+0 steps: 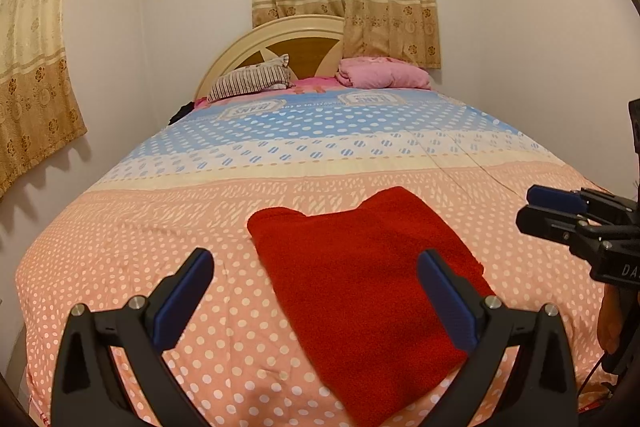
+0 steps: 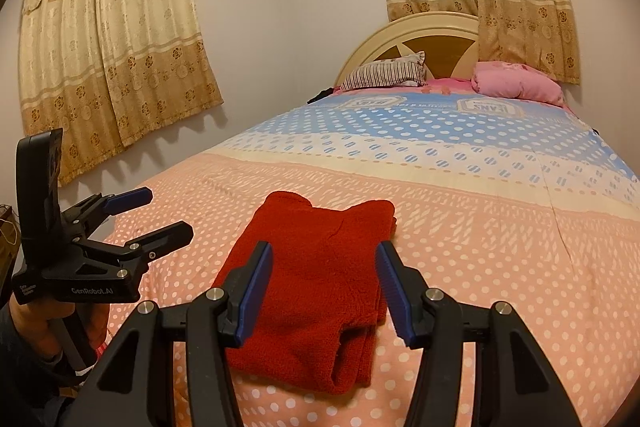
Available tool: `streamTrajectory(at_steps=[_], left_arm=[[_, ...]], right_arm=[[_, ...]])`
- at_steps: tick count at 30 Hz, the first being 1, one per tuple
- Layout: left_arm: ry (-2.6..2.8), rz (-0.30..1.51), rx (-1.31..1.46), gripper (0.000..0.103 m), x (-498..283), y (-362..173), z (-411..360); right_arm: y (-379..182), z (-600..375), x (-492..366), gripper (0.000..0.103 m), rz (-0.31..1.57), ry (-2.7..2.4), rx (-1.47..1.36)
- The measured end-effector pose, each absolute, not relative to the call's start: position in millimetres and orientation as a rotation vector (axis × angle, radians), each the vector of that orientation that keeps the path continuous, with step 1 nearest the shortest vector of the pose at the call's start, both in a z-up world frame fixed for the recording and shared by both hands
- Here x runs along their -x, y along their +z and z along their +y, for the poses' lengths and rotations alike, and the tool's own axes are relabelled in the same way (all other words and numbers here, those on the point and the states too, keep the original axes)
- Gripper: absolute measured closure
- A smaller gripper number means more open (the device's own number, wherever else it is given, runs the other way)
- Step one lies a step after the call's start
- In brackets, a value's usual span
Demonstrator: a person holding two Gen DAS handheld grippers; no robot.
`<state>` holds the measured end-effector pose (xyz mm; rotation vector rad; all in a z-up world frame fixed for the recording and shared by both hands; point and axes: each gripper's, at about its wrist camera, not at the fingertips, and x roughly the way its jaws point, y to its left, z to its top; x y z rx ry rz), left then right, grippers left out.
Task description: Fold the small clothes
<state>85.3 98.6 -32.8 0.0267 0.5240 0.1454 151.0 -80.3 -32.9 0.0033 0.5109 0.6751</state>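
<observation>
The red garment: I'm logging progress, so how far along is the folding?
The red garment already lies folded into a compact, layered rectangle on the polka-dot bedspread. Nothing is in hand: the left gripper and right gripper are both open, holding no cloth. What remains, if anything, is a final fold.

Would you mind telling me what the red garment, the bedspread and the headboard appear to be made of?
Red garment: likely fleece or terry knit, matte, with a nubby, fuzzy surface and soft thick folded edges.
Bedspread: thin printed woven cloth, probably cotton or a blend; it lies flat with fine creases.
Headboard: looks like wood, a cream-painted glossy frame around brown grained panels.
</observation>
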Motion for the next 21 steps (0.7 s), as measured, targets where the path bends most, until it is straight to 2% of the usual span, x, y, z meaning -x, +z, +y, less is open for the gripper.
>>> streamTrajectory(at_steps=[21], left_arm=[[0.146, 0.527, -0.028, 0.000, -83.6, -32.7, 98.1]], right_arm=[[-30.9, -78.1, -149.3, 0.048, 0.525, 0.683, -0.003]])
